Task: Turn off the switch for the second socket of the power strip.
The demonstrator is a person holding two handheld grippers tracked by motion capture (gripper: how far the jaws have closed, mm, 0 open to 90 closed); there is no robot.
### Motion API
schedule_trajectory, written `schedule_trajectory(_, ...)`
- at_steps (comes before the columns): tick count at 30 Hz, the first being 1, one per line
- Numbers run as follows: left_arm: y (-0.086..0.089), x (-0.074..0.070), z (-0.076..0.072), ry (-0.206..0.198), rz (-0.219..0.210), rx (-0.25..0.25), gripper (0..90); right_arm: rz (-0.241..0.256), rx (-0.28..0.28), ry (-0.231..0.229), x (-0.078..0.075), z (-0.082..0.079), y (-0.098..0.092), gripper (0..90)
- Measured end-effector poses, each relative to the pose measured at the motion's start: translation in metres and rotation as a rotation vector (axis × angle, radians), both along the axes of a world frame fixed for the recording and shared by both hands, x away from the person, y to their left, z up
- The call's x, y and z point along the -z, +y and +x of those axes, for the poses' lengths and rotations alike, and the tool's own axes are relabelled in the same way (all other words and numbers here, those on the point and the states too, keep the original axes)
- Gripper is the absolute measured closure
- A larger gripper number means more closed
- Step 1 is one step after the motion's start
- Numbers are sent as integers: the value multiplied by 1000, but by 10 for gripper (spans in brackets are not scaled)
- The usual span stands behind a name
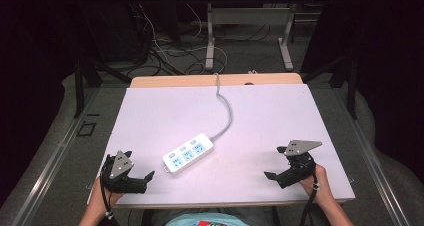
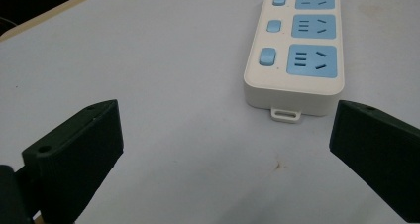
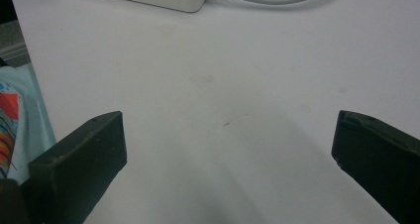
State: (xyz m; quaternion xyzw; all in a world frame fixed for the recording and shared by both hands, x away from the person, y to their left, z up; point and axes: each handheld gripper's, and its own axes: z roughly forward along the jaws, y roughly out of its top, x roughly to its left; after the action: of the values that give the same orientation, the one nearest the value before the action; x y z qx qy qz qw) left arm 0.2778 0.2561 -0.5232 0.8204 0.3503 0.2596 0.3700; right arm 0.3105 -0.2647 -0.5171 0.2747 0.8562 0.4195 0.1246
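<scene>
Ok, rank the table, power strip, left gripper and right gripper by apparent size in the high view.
1. Table
2. Power strip, left gripper and right gripper: all three look about alike, so unranked.

White power strip [image 1: 188, 156], blue sockets [image 2: 312, 61]; grey cord [image 1: 226, 106]; pale lilac table [image 1: 270, 121].

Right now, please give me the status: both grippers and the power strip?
Left gripper open, empty, near power strip. Right gripper open, empty, farther off. Strip flat on table, cord running to far edge. Nothing in the way.
</scene>
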Motion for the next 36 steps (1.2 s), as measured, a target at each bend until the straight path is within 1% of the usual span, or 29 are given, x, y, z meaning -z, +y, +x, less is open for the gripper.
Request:
schedule_trajectory(1, 0, 1, 1, -8, 7, -3, 0, 0, 0, 0, 0, 0, 0, 1)
schedule_trajectory(2, 1, 0, 1, -1, 19, -1, 0, 1, 0, 3, 0, 0, 0, 1)
schedule_trajectory(3, 0, 1, 1, 10, 10, -1, 0, 6, 1, -11, 0, 0, 1, 1)
schedule_trajectory(4, 0, 1, 1, 10, 13, -1, 0, 6, 1, -11, 0, 0, 1, 1)
schedule_trajectory(5, 1, 0, 1, 0, 23, -1, 0, 2, -1, -9, 0, -1, 0, 1)
schedule_trajectory(7, 0, -1, 1, -5, 26, 2, 0, 2, 2, -12, 0, -1, 0, 1)
schedule_trajectory(9, -1, 0, 0, 15, 19, 6, 0, 2, 2, -5, 0, -1, 1, 1)
schedule_trajectory(11, -1, 0, 1, 15, 23, 9, 0, 1, 3, -4, 0, -1, 1, 1)
schedule_trajectory(12, -1, 0, 1, 17, 28, 10, 0, 1, 7, -16, 0, -1, 1, 1)
schedule_trajectory(14, -2, -1, 0, 11, 34, 8, 0, 3, 5, -18, 0, -1, 1, 1)
schedule_trajectory(17, -2, -1, 0, 14, 30, 10, 0, -7, 9, -12, 0, -1, 2, 1)
schedule_trajectory(18, -3, -2, 0, 18, 42, 12, 0, -11, 1, -10, 0, -1, 2, 1)
schedule_trajectory(19, -2, -3, 0, 12, 58, 9, 0, -13, 1, -15, 0, -1, 1, 1)
schedule_trajectory(20, -3, -3, 0, 13, 54, 8, 0, -14, 8, -20, 0, -1, 1, 1)
schedule_trajectory(23, -3, -5, 1, 8, 54, 3, 0, -12, 5, -16, 0, -1, 0, 1)
schedule_trajectory(25, -3, -6, 1, 16, 44, -3, 0, -7, 8, -20, 0, -1, 1, 1)
schedule_trajectory(26, -2, -7, 1, 19, 45, -8, 0, -16, 5, -7, -1, -1, 1, 1)
schedule_trajectory(27, -2, -9, 2, 13, 49, -10, 0, -16, 13, -22, 0, -1, 1, 1)
schedule_trajectory(28, -2, -9, 1, 16, 34, -16, 0, -15, 7, -23, 0, -1, 1, 1)
schedule_trajectory(29, -1, -10, 1, 11, 48, -16, 0, -17, 1, -19, 0, -1, 1, 1)
schedule_trajectory(30, -2, -11, 1, 20, 35, -19, 0, -16, 3, -19, 0, -1, 1, 1)
schedule_trajectory(31, -2, -11, 1, 17, 46, -24, 0, -14, 7, -15, 0, -1, 2, 1)
schedule_trajectory(33, -2, -13, 2, 17, 48, -28, 0, -13, 18, -21, 0, -1, 2, 1)
schedule_trajectory(34, -3, -13, 1, 29, 35, -30, 0, -15, 15, -22, 0, -1, 2, 1)
schedule_trajectory(35, -2, -15, 2, 23, 47, -29, 0, -15, 15, -22, 0, -1, 2, 1)
schedule_trajectory(36, -3, -16, 1, 31, 33, -36, 0, -19, 12, -22, 0, -1, 1, 1)
